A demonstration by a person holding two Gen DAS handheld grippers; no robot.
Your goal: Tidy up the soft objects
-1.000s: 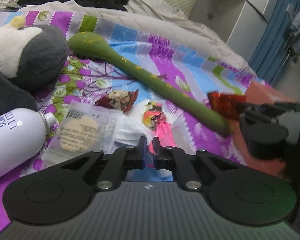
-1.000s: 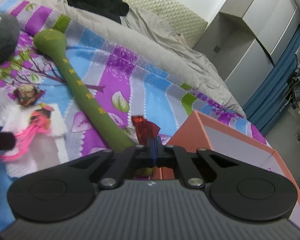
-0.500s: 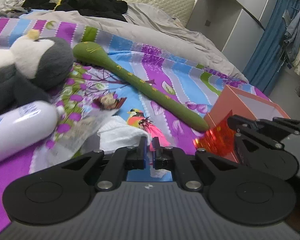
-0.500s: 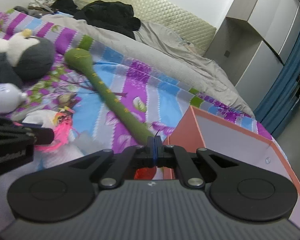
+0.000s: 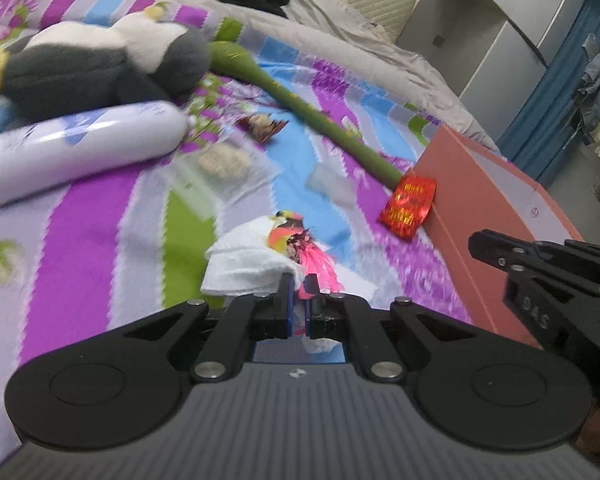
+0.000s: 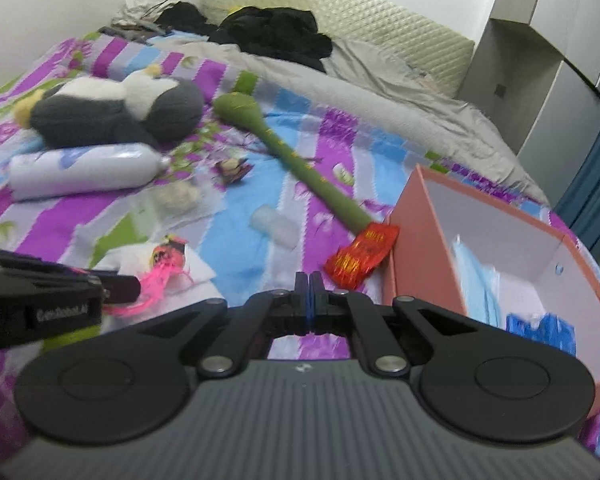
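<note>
My left gripper [image 5: 299, 286] is shut on a white cloth [image 5: 244, 264] with a pink feathery toy [image 5: 300, 248] and holds it over the bedspread; it also shows in the right wrist view [image 6: 120, 286]. My right gripper [image 6: 308, 282] is shut and empty, beside the pink box [image 6: 432, 240]. A red foil packet [image 6: 362, 258] lies against the box's near wall, also in the left wrist view [image 5: 410, 204]. A long green plush [image 6: 296, 160] runs from the box toward a grey-and-white plush penguin [image 6: 112, 112].
A white spray bottle [image 6: 84, 170], a clear packet [image 6: 178, 200], a small brown wrapper [image 6: 232, 170] and a clear plastic piece [image 6: 274, 224] lie on the striped bedspread. The box holds blue and light-blue items [image 6: 540, 326]. Dark clothes [image 6: 276, 34] lie by the headboard.
Both grippers pulled back and up. The right gripper let go of the red foil packet, which now lies against the box. The left gripper still holds the cloth and pink toy.
</note>
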